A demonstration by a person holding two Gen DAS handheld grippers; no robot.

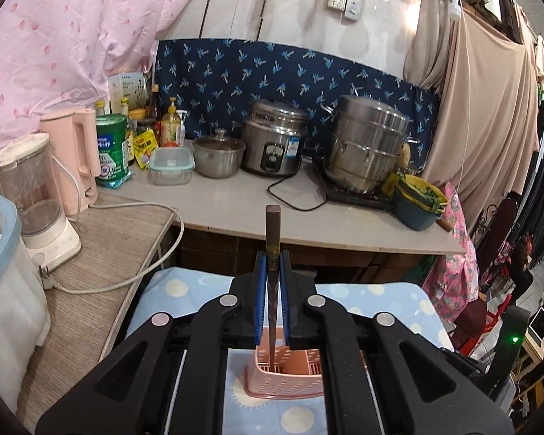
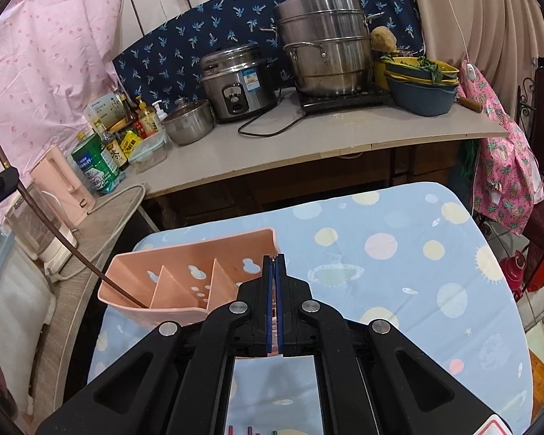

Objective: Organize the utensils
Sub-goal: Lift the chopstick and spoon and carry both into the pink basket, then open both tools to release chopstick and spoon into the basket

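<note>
Cluttered kitchen surroundings fill the left wrist view: a grey tabletop (image 1: 235, 199) at 12 o'clock carries a rice cooker (image 1: 273, 141), a steamer pot (image 1: 366, 145) and a small lidded pot (image 1: 217, 156), with a pink kettle (image 1: 74, 156) and a blender (image 1: 36, 195) at 9 o'clock. The left tool (image 1: 272, 290) is clamped narrow on a dark chopstick (image 1: 272, 239), whose lower tip dips into the pink utensil holder (image 1: 290, 377) at 6 o'clock, which stands on a blue planet-print cloth (image 1: 380, 297).

From the right wrist view, the holder (image 2: 185, 282) sits at 8 o'clock, divided into compartments, and the chopstick (image 2: 65, 239) slants into its leftmost one from the left tool's tip (image 2: 0, 181) at 9 o'clock. The right tool (image 2: 275, 304) is closed on nothing, just beside the holder's right end.

The risk, I judge, is the lean: let go at this slant, the chopstick could lever over the low front rim, or a sideways drag could tip the light holder. The white cord (image 2: 101, 203) and the blender (image 2: 40, 232) crowd the left side; the cloth to the right lies open.
</note>
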